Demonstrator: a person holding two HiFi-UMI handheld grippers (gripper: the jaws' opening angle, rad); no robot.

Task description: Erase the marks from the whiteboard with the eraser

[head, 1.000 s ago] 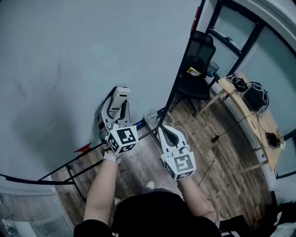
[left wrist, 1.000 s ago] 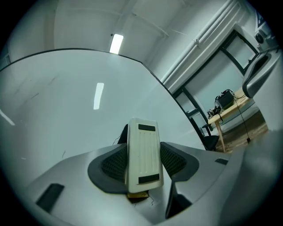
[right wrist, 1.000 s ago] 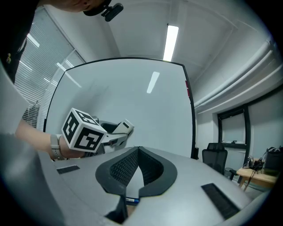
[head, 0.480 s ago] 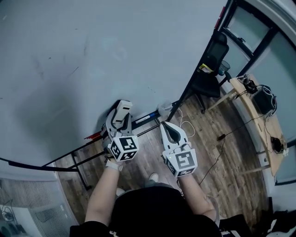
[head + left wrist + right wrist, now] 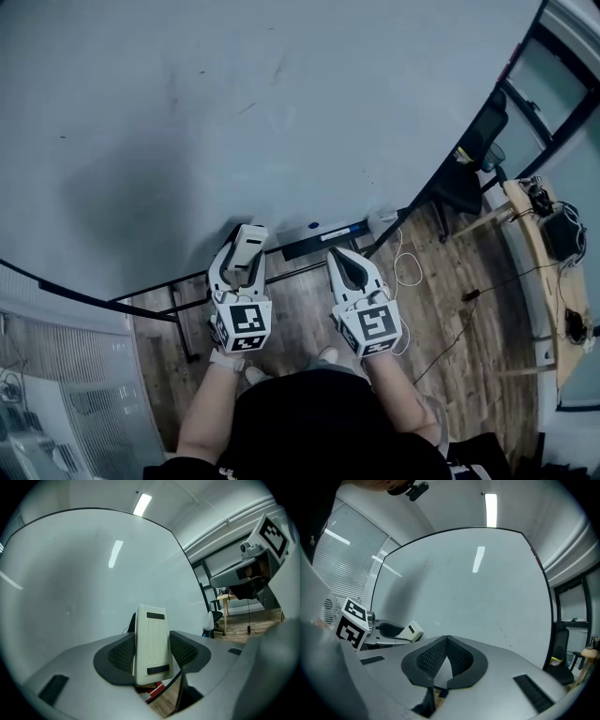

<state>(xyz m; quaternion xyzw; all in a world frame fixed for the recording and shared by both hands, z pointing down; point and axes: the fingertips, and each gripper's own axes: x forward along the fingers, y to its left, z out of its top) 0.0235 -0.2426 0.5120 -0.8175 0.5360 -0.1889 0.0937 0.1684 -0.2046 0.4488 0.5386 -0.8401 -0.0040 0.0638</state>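
**Head view.** The whiteboard (image 5: 281, 112) fills the upper part of the frame. A few faint dark marks (image 5: 246, 108) show on its upper area. The left gripper (image 5: 244, 255) is held low in front of the board's bottom edge, and a cream-white eraser (image 5: 250, 238) stands up between its jaws. Whether the eraser touches the board surface cannot be told here. The right gripper (image 5: 337, 255) is just beside the left one at about the same height, its dark jaws drawn to a single point. Both are over wooden floor (image 5: 441, 281). A black chair (image 5: 469, 173) and a desk (image 5: 544, 234) stand well apart to the right.

**Left gripper view.** The two dark ribbed pads press on the long sides of the eraser and pinch it firmly. It stands upright and rises above the pads, with a black strip near each end of its visible face. The whiteboard lies behind it and reflects ceiling lights. The right gripper's body and marker cube appear at the upper right.

**Right gripper view.** The ribbed pads meet at their tips, pressed together with nothing between them. The whiteboard is ahead. At the left edge, the left gripper is seen with the eraser at its tip, close to the lower part of the board.
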